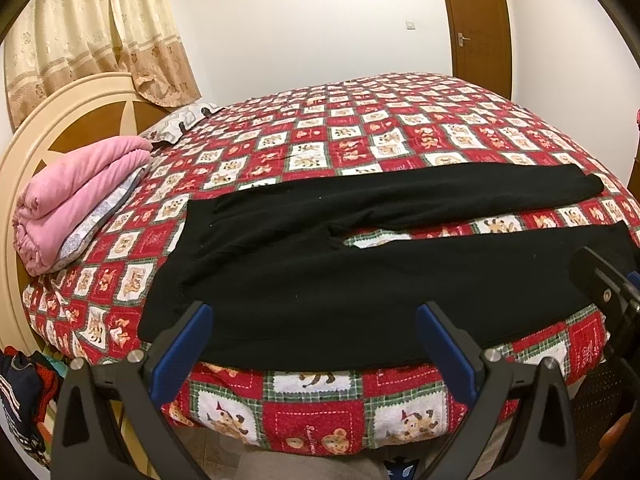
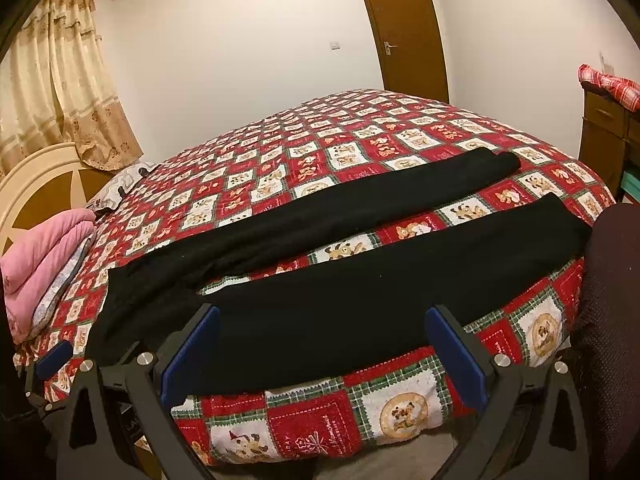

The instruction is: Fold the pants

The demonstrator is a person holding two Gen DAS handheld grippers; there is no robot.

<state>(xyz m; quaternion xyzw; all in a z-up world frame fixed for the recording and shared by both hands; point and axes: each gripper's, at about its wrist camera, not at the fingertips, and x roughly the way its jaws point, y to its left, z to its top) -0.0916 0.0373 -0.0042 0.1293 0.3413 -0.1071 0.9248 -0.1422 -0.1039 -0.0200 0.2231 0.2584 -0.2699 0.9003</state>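
Note:
Black pants [image 1: 320, 272] lie spread flat across the near side of the bed, waistband to the left, two legs stretching right with a gap between them. They also show in the right wrist view [image 2: 320, 304]. My left gripper [image 1: 314, 316] is open and empty, hovering at the bed's near edge over the seat and near leg. My right gripper [image 2: 322, 320] is open and empty, over the near leg at the bed's edge. The right gripper's dark body [image 1: 604, 280] shows at the right in the left wrist view. The left gripper's blue pad [image 2: 54, 356] shows at the far left in the right wrist view.
The bed has a red and white teddy-bear quilt [image 1: 360, 128]. A folded pink blanket [image 1: 76, 196] and a pillow [image 1: 180, 124] lie by the cream headboard [image 1: 52, 120]. A wooden dresser [image 2: 608, 136] stands right of the bed. A brown door [image 2: 408, 28] is behind.

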